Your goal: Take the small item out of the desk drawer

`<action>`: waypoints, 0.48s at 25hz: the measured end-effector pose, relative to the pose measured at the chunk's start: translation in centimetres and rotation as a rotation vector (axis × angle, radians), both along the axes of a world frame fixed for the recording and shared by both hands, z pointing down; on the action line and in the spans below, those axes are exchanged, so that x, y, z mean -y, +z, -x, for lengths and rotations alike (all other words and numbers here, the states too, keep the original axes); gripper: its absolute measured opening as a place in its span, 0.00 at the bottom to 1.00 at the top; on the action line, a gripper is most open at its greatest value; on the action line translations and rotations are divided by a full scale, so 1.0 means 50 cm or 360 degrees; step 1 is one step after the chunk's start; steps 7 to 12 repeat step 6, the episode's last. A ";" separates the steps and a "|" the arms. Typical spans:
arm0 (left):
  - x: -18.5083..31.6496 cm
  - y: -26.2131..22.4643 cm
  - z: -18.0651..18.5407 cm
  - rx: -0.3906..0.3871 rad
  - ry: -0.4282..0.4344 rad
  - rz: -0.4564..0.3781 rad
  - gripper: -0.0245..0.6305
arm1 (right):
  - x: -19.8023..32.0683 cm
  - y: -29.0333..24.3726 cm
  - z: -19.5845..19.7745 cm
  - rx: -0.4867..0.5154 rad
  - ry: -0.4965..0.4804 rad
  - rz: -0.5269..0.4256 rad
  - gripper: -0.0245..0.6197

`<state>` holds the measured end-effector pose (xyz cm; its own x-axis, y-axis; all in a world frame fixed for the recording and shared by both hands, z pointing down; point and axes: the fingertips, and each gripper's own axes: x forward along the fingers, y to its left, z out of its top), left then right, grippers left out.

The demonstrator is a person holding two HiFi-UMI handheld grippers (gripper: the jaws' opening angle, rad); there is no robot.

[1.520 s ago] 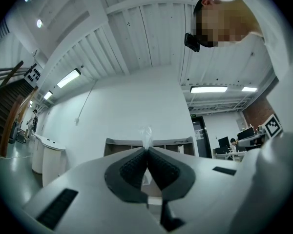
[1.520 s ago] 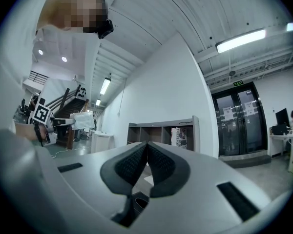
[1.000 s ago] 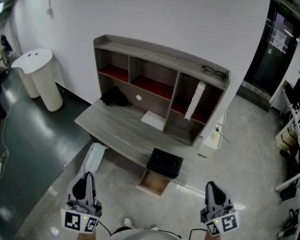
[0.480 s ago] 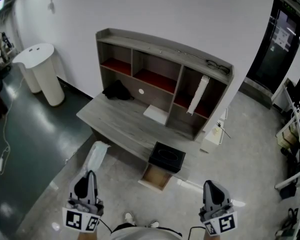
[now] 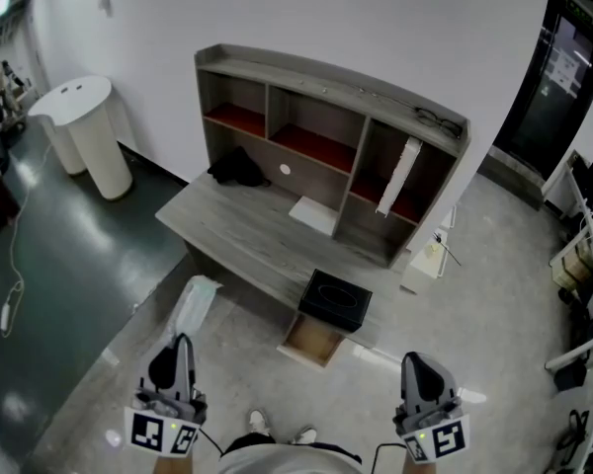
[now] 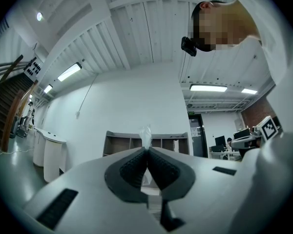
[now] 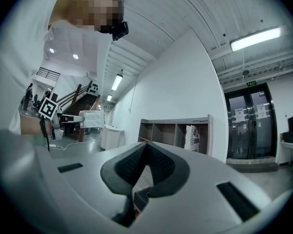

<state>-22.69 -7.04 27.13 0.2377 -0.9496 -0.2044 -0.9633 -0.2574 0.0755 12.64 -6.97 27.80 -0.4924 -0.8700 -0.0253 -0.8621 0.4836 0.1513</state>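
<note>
The grey desk [image 5: 239, 235] with a shelf unit stands ahead of me, and its small wooden drawer [image 5: 311, 340] hangs open below the front edge. Low at the left, my left gripper [image 5: 181, 344] is shut on a thin, clear white plastic bag [image 5: 194, 302]. In the left gripper view, the bag [image 6: 145, 133] sticks up out of the closed left gripper [image 6: 147, 150]. My right gripper [image 5: 413, 360] is low at the right, away from the desk. In its own view the right gripper [image 7: 146, 145] is shut with nothing in it.
A black tissue box [image 5: 335, 300] sits on the desk above the drawer. A dark cloth [image 5: 238, 169] and white sheet [image 5: 314, 215] lie on the desk. A white round stand [image 5: 91, 134] is at the left, a white box [image 5: 429, 262] at the right.
The desk has drifted slightly up and to the right in the head view. Both grippers keep their places at the bottom, and the bag stays in the left jaws.
</note>
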 end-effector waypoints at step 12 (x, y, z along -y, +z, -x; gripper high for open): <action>-0.003 0.002 0.003 -0.0013 0.0004 0.0007 0.07 | -0.002 0.000 0.004 -0.0005 -0.0005 0.0001 0.07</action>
